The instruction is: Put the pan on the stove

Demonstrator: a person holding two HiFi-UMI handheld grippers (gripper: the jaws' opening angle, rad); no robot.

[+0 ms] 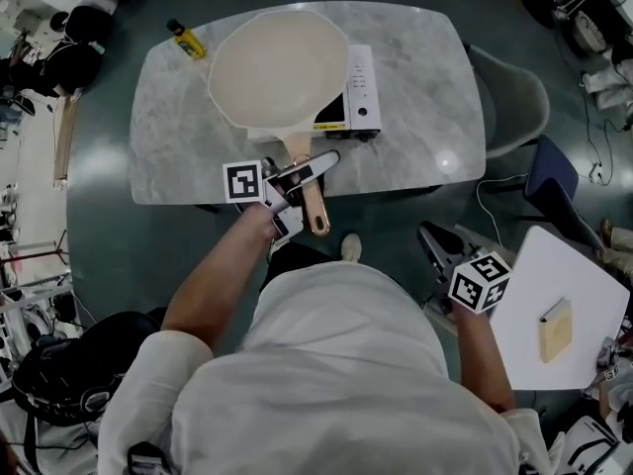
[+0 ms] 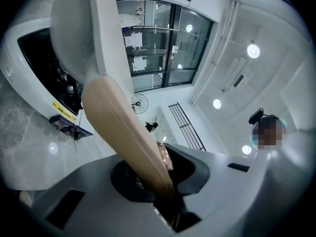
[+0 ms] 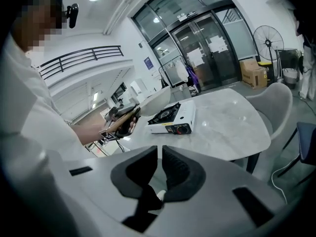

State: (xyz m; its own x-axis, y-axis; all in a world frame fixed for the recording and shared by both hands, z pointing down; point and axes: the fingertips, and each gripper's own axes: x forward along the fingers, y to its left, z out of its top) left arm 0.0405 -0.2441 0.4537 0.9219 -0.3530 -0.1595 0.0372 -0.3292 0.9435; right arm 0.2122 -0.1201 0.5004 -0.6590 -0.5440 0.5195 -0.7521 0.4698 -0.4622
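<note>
A cream pan (image 1: 277,67) with a tan handle (image 1: 305,181) hangs over the left part of the white portable stove (image 1: 361,92) on the marble table (image 1: 415,137). My left gripper (image 1: 297,178) is shut on the handle (image 2: 123,127) near its end. In the left gripper view the pan's underside (image 2: 84,28) stands above the stove's black burner (image 2: 44,68). My right gripper (image 1: 433,243) hangs off the table's front right edge. Its jaws are together with nothing between them (image 3: 159,169). From there the stove (image 3: 173,118) and the pan (image 3: 155,100) show ahead.
A yellow bottle (image 1: 186,40) lies at the table's far left corner. A grey chair (image 1: 519,102) stands at the table's right, a blue seat (image 1: 554,181) beside it. A white board with a wooden block (image 1: 557,330) is at lower right.
</note>
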